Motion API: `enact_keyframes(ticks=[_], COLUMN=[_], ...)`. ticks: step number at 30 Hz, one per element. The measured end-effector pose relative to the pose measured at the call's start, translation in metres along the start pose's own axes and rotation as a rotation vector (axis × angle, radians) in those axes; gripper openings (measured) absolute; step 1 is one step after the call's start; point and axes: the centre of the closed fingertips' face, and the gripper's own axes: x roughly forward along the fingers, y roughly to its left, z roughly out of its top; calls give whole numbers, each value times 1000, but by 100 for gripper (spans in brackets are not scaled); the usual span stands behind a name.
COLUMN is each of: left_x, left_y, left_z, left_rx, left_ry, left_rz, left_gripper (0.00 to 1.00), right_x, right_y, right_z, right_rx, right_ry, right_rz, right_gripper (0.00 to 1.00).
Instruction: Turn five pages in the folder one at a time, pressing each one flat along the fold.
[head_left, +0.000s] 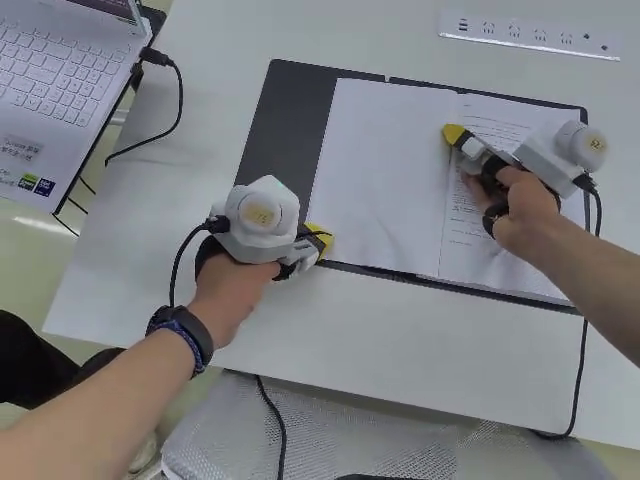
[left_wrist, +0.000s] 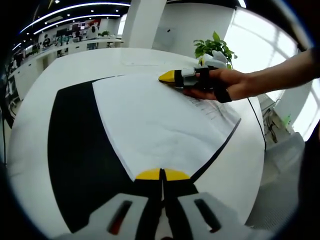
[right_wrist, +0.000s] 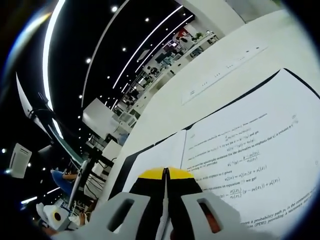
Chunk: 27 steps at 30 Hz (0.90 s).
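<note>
Head view: folder (head_left: 285, 120) open on the table, page (head_left: 385, 170) turned left.
Right gripper (head_left: 452, 135), jaws closed, on the fold at 1 o'clock; left gripper (head_left: 318, 240), closed, at 8. Count of five: can't tell.

We work at a white table (head_left: 400, 350) with a white laptop (head_left: 50, 80) at its far left corner and a power strip (head_left: 530, 35) along the back edge. Beyond it we see a potted plant (left_wrist: 212, 47) beside bright windows (left_wrist: 260, 40), a white column (left_wrist: 145, 22), and long ceiling light strips (right_wrist: 50, 45) over a dim open office.
</note>
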Motion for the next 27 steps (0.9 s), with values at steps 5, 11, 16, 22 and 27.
enact_keyframes(ticks=[5, 11, 16, 22, 27], left_x=[0, 0, 0, -1, 0], left_y=[1, 1, 1, 0, 2], left_z=[0, 0, 0, 1, 1], left_rx=[-7, -17, -14, -18, -15], left_ry=[3, -5, -7, -14, -13], left_rz=[3, 5, -4, -5, 0], left_gripper=[0, 0, 0, 0, 0], right_x=[4, 13, 19, 31, 36], right_y=[4, 3, -9, -19, -23], right_z=[4, 15, 19, 33, 39], right_rx=[-5, -16, 11, 59, 85], right_ry=[0, -3, -22, -66, -77], right_rz=[-11, -33, -46, -59, -56], right_gripper=[0, 0, 0, 0, 0])
